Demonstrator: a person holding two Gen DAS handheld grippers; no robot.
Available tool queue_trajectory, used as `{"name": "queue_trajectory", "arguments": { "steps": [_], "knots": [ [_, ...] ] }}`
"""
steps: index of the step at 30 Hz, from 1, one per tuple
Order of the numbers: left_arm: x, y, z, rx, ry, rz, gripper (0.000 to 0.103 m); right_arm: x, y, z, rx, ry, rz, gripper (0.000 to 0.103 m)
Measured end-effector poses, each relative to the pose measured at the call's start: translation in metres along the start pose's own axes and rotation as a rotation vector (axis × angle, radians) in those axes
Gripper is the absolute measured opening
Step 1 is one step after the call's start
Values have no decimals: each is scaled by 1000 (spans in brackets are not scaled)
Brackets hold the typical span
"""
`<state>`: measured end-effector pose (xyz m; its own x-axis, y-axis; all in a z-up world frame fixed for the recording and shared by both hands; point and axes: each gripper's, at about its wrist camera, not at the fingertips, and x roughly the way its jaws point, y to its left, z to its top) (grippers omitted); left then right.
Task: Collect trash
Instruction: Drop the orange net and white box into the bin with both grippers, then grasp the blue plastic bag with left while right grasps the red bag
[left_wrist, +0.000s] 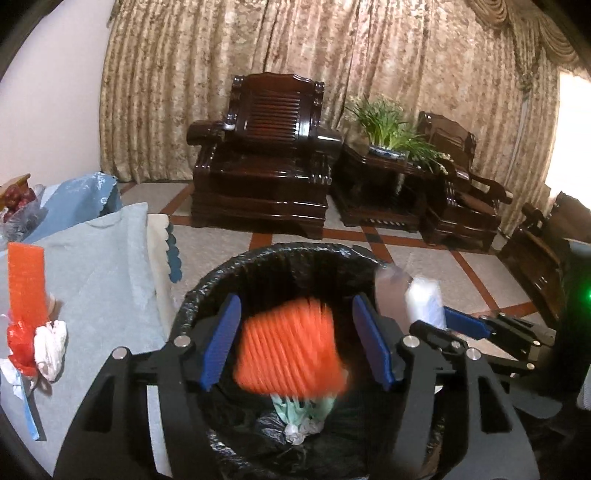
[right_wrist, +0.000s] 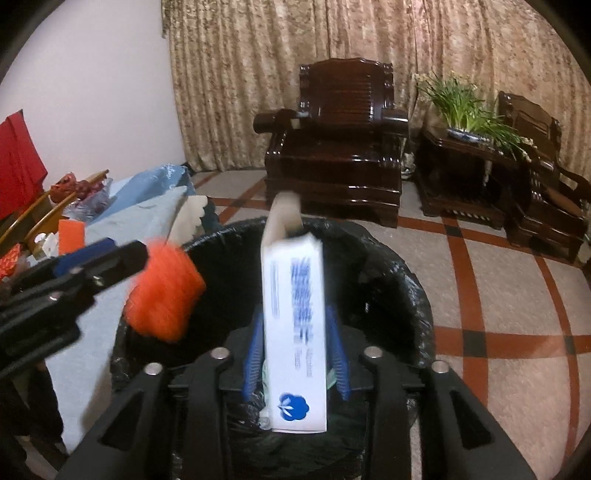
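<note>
Both grippers are poised over the mouth of the black-lined trash bin (left_wrist: 207, 295) so that whatever leaves them drops straight in — that is the likeliest reason for this placement, with the bin on the floor just right of the cloth-covered table (left_wrist: 92, 280).

The left gripper (left_wrist: 295, 341) has its blue pads spread wide. Between them sits an orange ribbed piece (left_wrist: 290, 350), blurred as though falling; there is clear space on either side of it, so the pads are not pressing it and it looks let go. In the right wrist view the same orange piece (right_wrist: 164, 291) appears off the tip of the left gripper, above the near-left part of the bin rim.

The right gripper (right_wrist: 295, 350) is partly open around a white carton with blue print (right_wrist: 295, 332), which stands upright with its top flap lifted. The pads sit close to its sides with a sliver of gap visible, so I judge it released too, though contact low down cannot be ruled out.

The carton is a tall, narrow box — white faces, a column of blue lettering too smeared to read and a blue flower-like mark near the bottom. The orange piece is bright, squarish and grooved in close parallel ridges. Inside the bin lie a pale green knotted bag (left_wrist: 303, 410) and some crumpled white scrap.

More litter remains on the table at far left: an orange foam strip (left_wrist: 26, 280), a red wrapper and crumpled white tissue (left_wrist: 51, 349).
</note>
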<state>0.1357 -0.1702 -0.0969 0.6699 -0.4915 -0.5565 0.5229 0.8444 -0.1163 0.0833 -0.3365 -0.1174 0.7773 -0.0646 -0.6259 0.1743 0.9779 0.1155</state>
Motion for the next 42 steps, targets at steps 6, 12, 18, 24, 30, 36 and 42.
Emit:
{"name": "queue_trajectory", "arguments": {
  "steps": [6,12,18,24,30,36,42],
  "knots": [
    [-16,22,-1,-21,-19,59,82,-10,6,-5,9,-44,-30,94],
    [-38,47,-3,-38,-33,127,90,-16,24,0,10,-75,-1,97],
    [-68,83,-6,-60,-62,210,90,-15,51,5,-18,-77,46,97],
    [-100,124,-13,-84,-80,305,91,-13,93,12,-66,-85,102,97],
    [-129,167,-27,-132,-83,398,91,-8,138,16,-107,-103,143,97],
    [-152,206,-42,-163,-83,495,91,2,183,14,-150,-95,200,97],
    [-168,242,-58,-214,-71,578,91,17,229,10,-182,-74,258,97]
  ]
}}
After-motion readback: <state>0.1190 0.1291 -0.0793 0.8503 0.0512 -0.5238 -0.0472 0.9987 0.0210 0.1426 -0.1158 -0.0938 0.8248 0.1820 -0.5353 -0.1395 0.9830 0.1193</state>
